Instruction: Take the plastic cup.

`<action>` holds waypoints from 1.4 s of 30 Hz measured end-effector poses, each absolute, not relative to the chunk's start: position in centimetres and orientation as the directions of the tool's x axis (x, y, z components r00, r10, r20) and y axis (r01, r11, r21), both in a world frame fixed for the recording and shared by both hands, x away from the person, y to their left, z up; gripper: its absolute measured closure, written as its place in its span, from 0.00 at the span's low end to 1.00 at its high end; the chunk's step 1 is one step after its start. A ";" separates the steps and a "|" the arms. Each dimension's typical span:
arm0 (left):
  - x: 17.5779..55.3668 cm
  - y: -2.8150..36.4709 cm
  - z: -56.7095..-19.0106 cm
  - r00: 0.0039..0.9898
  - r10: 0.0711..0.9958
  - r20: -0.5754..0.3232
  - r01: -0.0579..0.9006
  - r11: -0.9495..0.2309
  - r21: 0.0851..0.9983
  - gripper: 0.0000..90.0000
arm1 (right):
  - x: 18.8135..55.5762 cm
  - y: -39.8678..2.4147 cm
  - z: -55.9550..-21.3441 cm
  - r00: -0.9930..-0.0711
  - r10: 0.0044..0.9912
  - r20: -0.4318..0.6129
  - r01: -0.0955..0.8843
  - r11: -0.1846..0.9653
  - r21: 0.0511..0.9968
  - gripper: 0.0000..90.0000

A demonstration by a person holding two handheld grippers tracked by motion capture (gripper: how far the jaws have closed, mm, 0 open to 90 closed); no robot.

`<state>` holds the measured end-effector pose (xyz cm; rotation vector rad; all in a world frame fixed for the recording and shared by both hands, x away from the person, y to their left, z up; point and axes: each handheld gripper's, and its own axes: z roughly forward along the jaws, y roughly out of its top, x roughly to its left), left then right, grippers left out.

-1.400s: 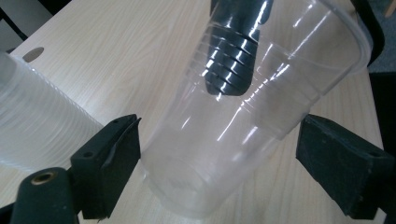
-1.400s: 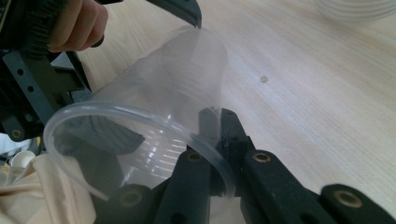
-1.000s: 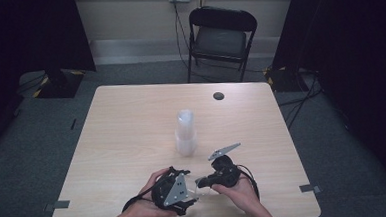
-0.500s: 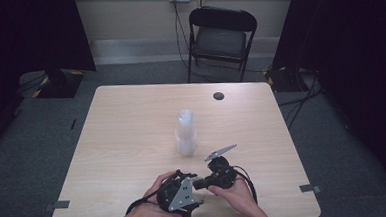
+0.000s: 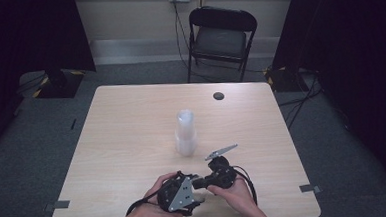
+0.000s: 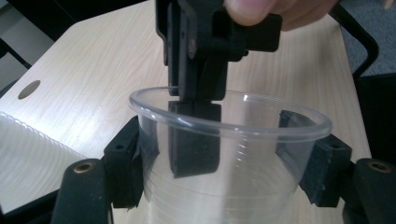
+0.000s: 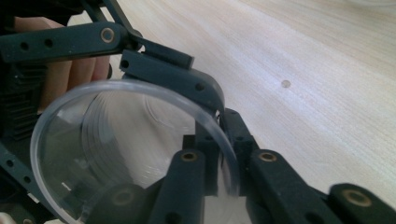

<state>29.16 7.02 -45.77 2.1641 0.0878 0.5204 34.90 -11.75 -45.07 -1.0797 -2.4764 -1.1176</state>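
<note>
The left gripper [image 6: 219,163] has just been closing — its pads [image 6: 123,161] now press the outside wall of a clear cup [image 6: 224,154], one on each side. The right gripper [image 7: 219,158] pinches the cup's rim with narrow jaws that have just begun easing open. I judge this a handover: left takes the cup, right lets go. The cup is empty, held above the table's [image 5: 131,121] near edge; a stack [image 5: 186,134] of cups stands mid-table.

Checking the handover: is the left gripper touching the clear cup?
Touching: in the left gripper view, the left gripper has both pads pressed against the clear cup walls.
</note>
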 end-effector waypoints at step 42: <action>31.5 9.4 -46.1 0.901 0.423 0.095 0.121 -0.454 0.883 0.34 | 34.9 -13.8 -43.4 -0.719 0.565 0.406 0.644 0.320 0.695 0.69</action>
